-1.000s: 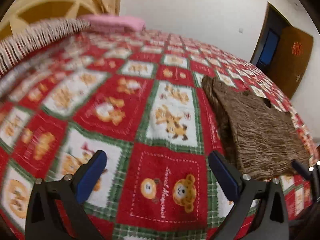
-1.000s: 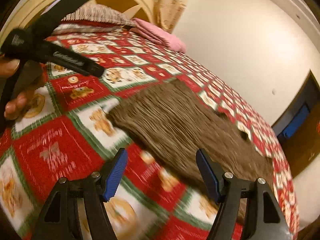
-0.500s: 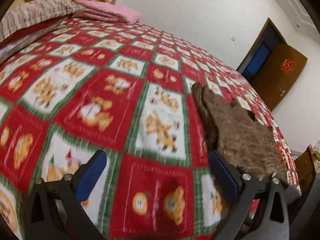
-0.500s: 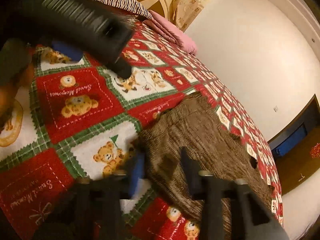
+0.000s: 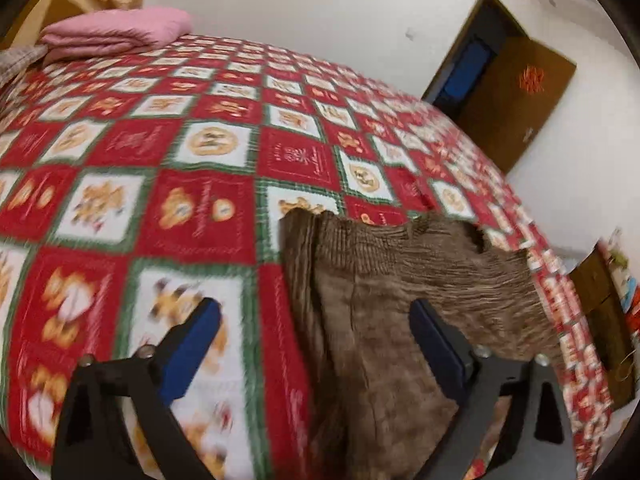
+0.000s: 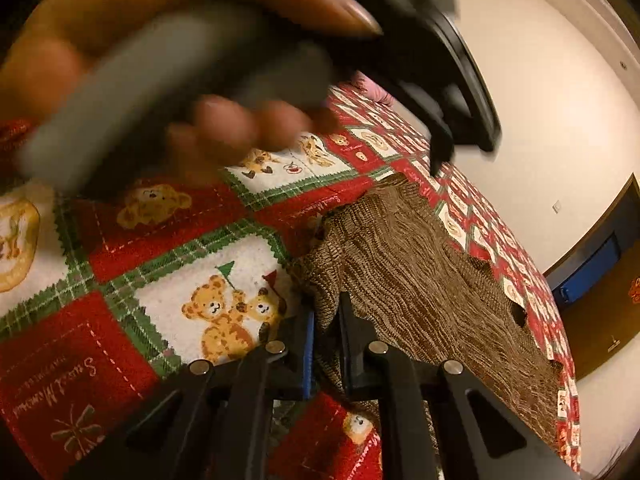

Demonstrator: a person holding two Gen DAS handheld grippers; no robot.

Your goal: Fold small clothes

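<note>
A brown knit garment (image 5: 420,264) lies flat on the red, green and white teddy-bear quilt (image 5: 160,160). My left gripper (image 5: 314,312) hovers over the garment's left edge; its jaws stand wide and are closing a little, and the pads touch no cloth. In the right wrist view the same garment (image 6: 420,280) stretches away to the right. My right gripper (image 6: 327,312) is at its near corner, jaws closing, with the bunched cloth edge pinched between the pads. A hand (image 6: 180,40) holding the blurred left gripper crosses the top of that view.
A folded pink blanket (image 5: 116,36) lies at the head of the bed. A brown door (image 5: 516,100) stands open in the white wall beyond the far side. Dark furniture (image 5: 608,320) stands past the bed's right edge.
The left gripper swung right, so the garment's left edge now sits between its fingers. The right gripper closed from open onto the garment's near corner. The hand with the left gripper moved across the right view.
</note>
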